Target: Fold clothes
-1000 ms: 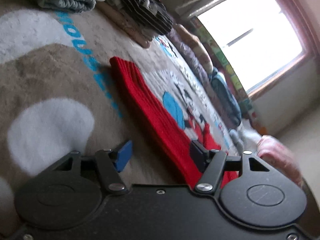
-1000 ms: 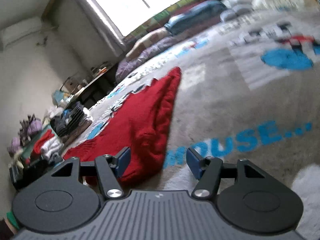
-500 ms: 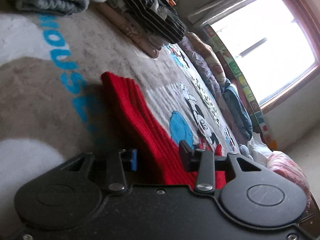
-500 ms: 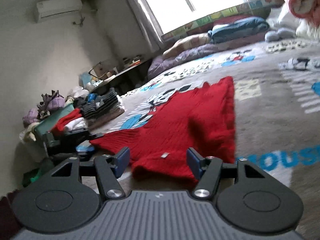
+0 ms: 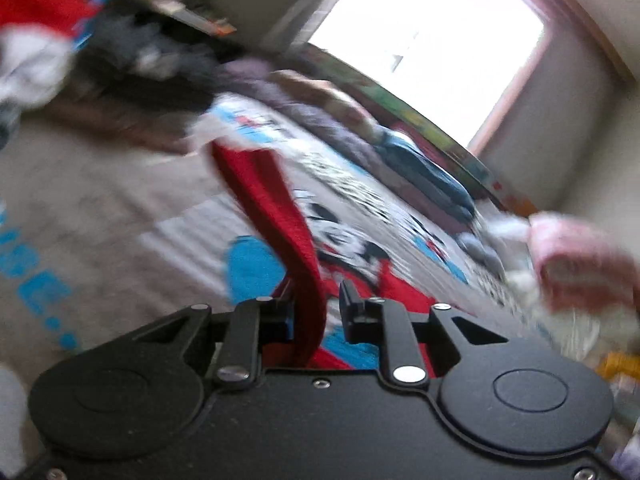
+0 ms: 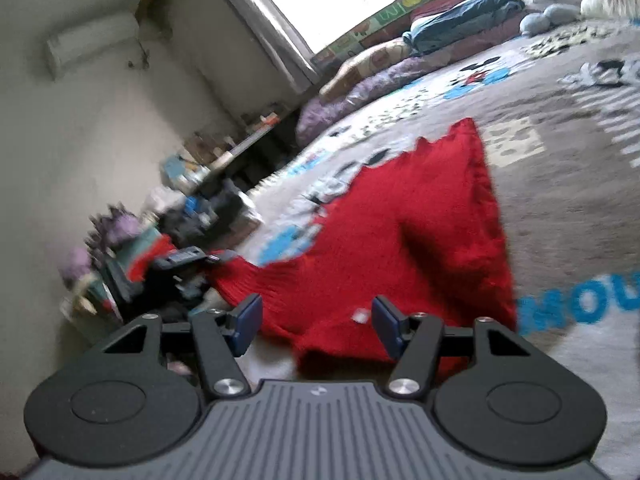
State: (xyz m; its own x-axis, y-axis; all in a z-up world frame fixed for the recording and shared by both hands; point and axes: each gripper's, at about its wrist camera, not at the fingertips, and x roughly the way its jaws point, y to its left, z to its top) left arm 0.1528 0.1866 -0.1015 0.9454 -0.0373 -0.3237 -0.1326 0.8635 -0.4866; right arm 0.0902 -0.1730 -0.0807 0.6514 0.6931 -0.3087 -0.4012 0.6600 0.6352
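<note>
A red knit sweater (image 6: 400, 240) lies spread on the cartoon-print carpet (image 6: 580, 208). In the left wrist view its edge (image 5: 280, 216) rises off the carpet as a taut band and runs between the fingers of my left gripper (image 5: 316, 300). Those jaws are closing, with the fabric gripped between them. The right wrist view shows the left gripper (image 6: 216, 258) at the sweater's left corner. My right gripper (image 6: 316, 320) stands open just above the sweater's near hem. A small white tag (image 6: 360, 316) lies between its fingers, and the pads touch nothing.
Piled clothes (image 6: 132, 264) and clutter line the left wall. Pillows and bedding (image 6: 400, 60) run along the base of the window. A pink bundle (image 5: 580, 256) sits at the carpet's far right. Bare carpet stretches right of the sweater.
The left jaws have narrowed around the sweater's edge, and that gripper has rolled and risen, lifting the edge. The right gripper swung from the carpet lettering over to the sweater's hem, still open.
</note>
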